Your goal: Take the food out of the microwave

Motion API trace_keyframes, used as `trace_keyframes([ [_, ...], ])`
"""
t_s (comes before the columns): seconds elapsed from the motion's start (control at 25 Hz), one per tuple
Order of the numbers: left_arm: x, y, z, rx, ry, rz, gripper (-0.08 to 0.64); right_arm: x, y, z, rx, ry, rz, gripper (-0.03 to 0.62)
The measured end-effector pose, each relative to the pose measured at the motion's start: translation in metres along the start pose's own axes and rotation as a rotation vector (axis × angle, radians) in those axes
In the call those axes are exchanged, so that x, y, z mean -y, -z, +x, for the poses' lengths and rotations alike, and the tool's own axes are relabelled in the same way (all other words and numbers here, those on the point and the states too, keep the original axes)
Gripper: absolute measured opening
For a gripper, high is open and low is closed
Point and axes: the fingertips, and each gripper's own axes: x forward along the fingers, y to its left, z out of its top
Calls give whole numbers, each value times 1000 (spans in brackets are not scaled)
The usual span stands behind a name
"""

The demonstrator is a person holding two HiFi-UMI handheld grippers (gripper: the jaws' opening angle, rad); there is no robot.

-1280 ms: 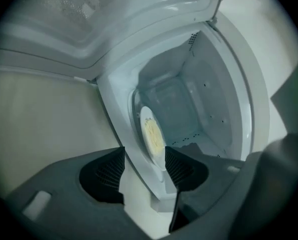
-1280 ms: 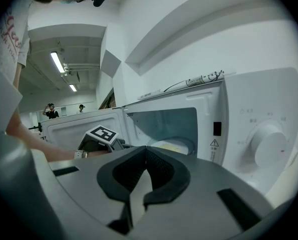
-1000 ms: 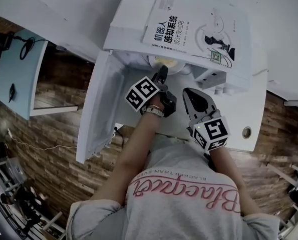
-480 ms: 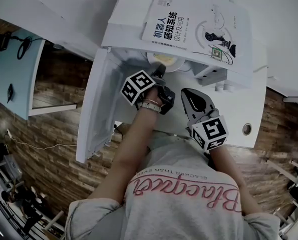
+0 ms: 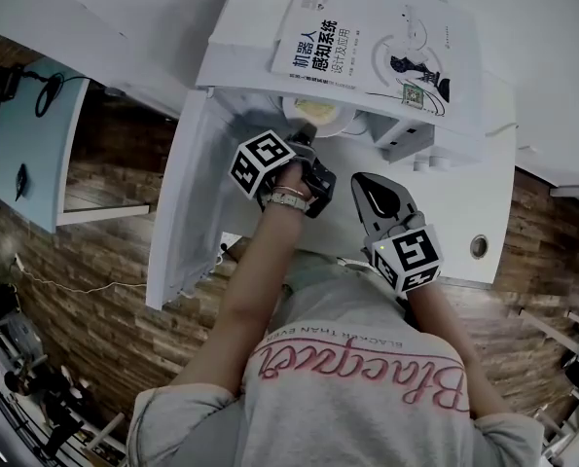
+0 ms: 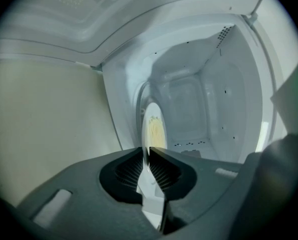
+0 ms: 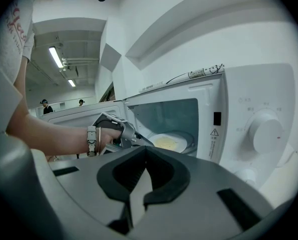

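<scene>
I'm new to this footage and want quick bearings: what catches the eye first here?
The white microwave stands open, its door swung to the left, with a book lying on top. Inside, the left gripper is closing its jaws on the rim of a plate of yellow food. The right gripper hangs shut in front, empty.

White plate of yellow food [image 7: 168, 143] sits inside the white microwave [image 7: 254, 129] (door [image 5: 187, 212] swung open).
</scene>
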Motion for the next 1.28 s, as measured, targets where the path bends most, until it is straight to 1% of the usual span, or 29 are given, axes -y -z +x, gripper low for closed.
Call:
trace_keyframes([
  [0.08, 4, 2, -3, 9, 32, -6, 33, 0, 2, -4, 3, 4, 4, 9],
  [0.2, 14, 5, -6, 34, 118, 6, 20, 1, 3, -8, 10, 8, 1, 9],
  [0.28, 15, 7, -9, 50, 167, -2, 19, 0, 4, -13, 16, 11, 0, 9],
  [0.44, 10, 16, -19, 75, 219, -10, 18, -4, 5, -24, 33, 16, 3, 9],
  [0.72, 8, 38, -44, 89, 266, -13, 18, -11, 3, -47, 88, 26, 14, 9],
  [0.96, 6, 56, -70, 103, 292, -13, 18, -25, 5, -68, 109, 33, -21, 8],
  [1.28, 0, 80, -112, 124, 313, -13, 18, -48, 7, -93, 147, 24, -37, 8],
])
